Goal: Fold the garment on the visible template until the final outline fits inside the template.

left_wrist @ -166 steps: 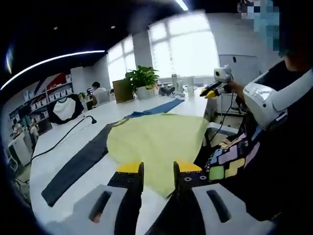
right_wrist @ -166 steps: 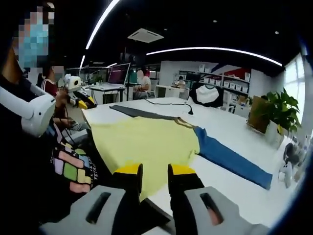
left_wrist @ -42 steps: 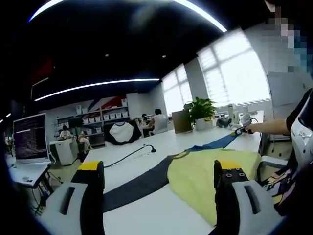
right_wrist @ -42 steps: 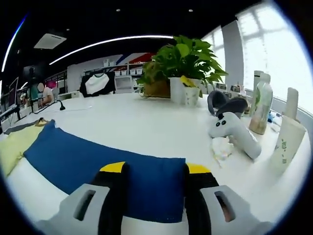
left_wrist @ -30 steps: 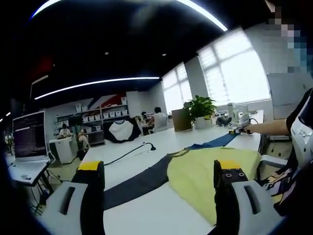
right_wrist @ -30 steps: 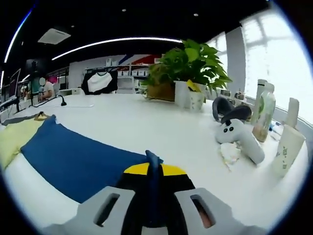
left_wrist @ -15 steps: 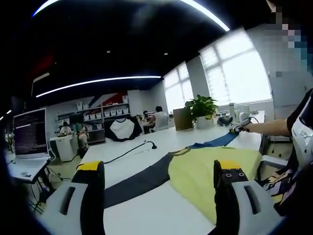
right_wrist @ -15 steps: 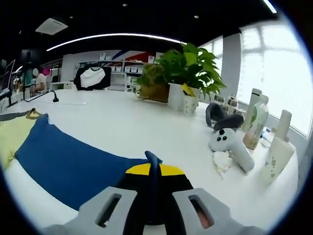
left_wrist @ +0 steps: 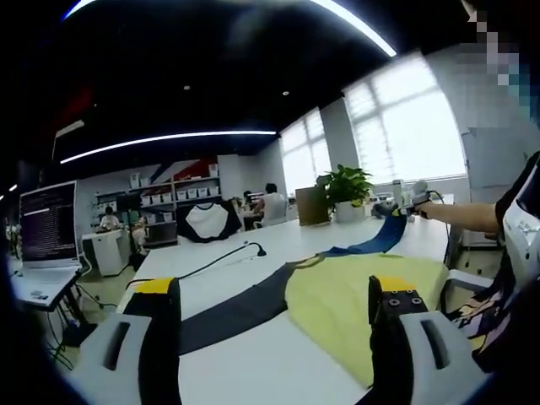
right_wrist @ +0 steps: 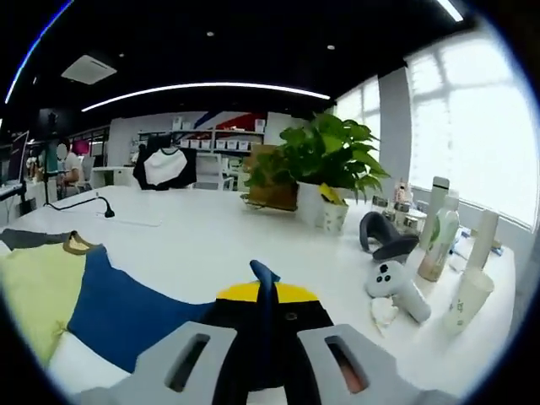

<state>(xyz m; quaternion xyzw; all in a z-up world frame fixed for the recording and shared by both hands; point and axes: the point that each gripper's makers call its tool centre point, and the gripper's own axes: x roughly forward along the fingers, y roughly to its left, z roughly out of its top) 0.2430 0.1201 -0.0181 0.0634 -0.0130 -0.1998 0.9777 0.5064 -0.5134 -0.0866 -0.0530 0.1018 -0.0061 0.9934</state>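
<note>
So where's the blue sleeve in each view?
Left gripper view: blue sleeve right of centre, rising toward the far right gripper.
Right gripper view: sleeve lower left, its end pinched in the gripper.
Shared landmark: the potted plant.

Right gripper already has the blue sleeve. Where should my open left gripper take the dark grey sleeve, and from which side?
Grip the dark grey sleeve at its cuff end, the part nearest the left gripper, mirroring the right gripper pinching the blue sleeve. It lies flat and straight on the white table, so probably come in low from beyond the cuff, sliding one jaw under the edge.
</note>
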